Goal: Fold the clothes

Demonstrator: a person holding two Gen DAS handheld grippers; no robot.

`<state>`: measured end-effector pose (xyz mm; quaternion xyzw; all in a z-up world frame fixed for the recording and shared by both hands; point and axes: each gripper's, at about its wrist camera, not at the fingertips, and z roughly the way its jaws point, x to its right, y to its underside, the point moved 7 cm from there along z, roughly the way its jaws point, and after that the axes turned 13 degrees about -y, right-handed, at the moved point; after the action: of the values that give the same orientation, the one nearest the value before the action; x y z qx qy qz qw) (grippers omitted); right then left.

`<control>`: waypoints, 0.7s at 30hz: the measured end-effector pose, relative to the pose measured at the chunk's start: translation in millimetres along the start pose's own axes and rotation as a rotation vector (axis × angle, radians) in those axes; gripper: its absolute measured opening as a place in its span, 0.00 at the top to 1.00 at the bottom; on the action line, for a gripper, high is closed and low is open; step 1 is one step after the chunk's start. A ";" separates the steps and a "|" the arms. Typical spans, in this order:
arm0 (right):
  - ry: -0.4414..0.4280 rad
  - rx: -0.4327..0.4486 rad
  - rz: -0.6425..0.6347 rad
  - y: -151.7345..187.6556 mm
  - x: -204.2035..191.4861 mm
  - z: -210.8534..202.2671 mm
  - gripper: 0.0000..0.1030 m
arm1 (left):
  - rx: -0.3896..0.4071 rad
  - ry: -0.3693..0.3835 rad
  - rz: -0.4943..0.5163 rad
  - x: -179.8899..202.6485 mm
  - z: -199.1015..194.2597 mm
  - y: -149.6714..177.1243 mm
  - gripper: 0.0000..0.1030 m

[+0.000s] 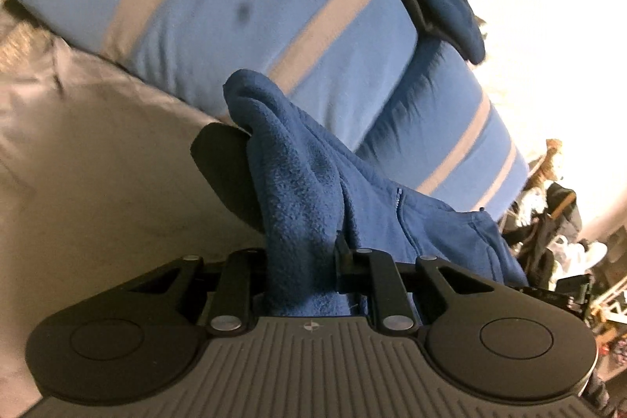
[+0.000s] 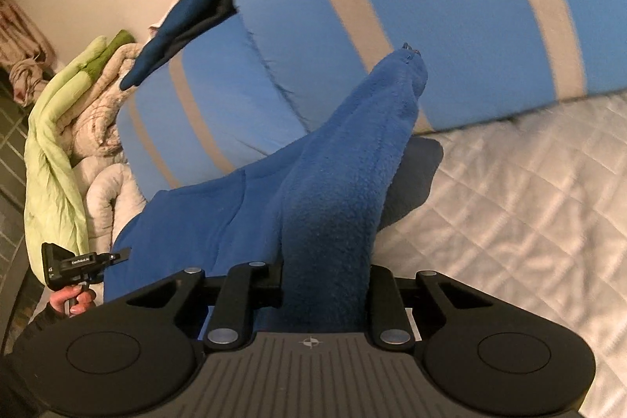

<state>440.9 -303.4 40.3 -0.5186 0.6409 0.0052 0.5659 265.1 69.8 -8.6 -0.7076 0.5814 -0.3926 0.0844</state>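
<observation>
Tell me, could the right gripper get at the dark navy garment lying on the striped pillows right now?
Probably not: the right gripper is shut on the blue fleece, so it's occupied, and the navy garment lies apart, beyond the pillows.

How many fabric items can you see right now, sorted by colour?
Royal blue: 1, fleece jacket, clamped in both the left gripper and the right gripper
Light blue, grey stripes: 1, bedding
Navy: 1, garment
Green: 1, quilt
Beige: 1, blanket
White: 1, mattress cover
Total: 6
</observation>
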 end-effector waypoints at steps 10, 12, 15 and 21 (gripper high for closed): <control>-0.063 -0.055 -0.148 -24.8 -67.2 109.6 0.61 | 0.100 -0.422 0.113 -56.3 -49.9 -40.8 0.64; 0.010 -0.083 -0.215 -23.0 -75.9 132.3 0.35 | 0.112 -0.549 0.165 -64.7 -53.4 -45.3 0.63; 0.085 -0.104 -0.281 -17.9 -83.7 140.5 0.06 | 0.126 -0.673 0.224 -70.9 -49.1 -37.6 0.62; 0.176 -0.098 -0.304 -6.6 -81.7 123.8 0.00 | 0.155 -0.920 0.342 -81.4 -43.4 -23.4 0.31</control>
<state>519.8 -179.1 59.4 -0.6350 0.6011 -0.0946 0.4759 253.2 164.0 -2.9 -0.6936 0.5608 -0.0622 0.4477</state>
